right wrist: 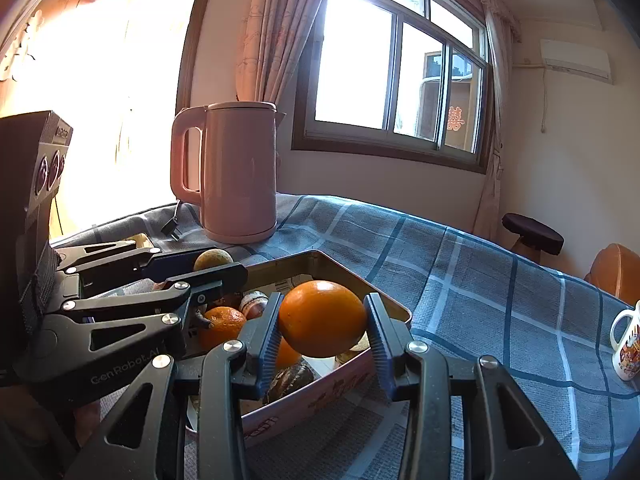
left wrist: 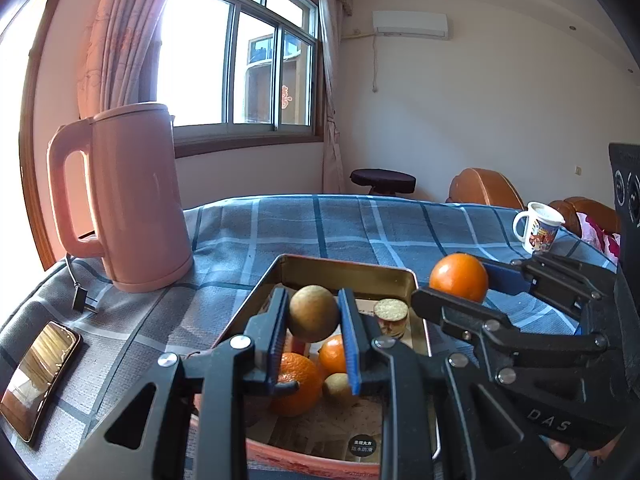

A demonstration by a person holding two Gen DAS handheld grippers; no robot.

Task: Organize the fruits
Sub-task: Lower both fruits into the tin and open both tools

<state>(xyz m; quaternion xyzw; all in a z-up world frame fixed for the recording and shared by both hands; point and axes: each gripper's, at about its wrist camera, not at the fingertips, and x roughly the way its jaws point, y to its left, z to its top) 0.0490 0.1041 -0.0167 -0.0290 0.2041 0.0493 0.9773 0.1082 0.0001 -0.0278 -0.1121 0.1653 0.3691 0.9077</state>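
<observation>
Both black tongs hang over the open rectangular metal tin (left wrist: 352, 272) on the checked bench, left tongs (left wrist: 313, 312) pinching a round brownish-green fruit (left wrist: 313, 314), right tongs (right wrist: 322, 322) clamping a smooth orange (right wrist: 322, 318), and either ball could squirt loose and roll off.

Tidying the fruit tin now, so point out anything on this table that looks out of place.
The kettle is unplugged: its plug lies loose on the tablecloth. A phone sits near the table's edge. In the tin, a small jar stands among the fruit.
</observation>
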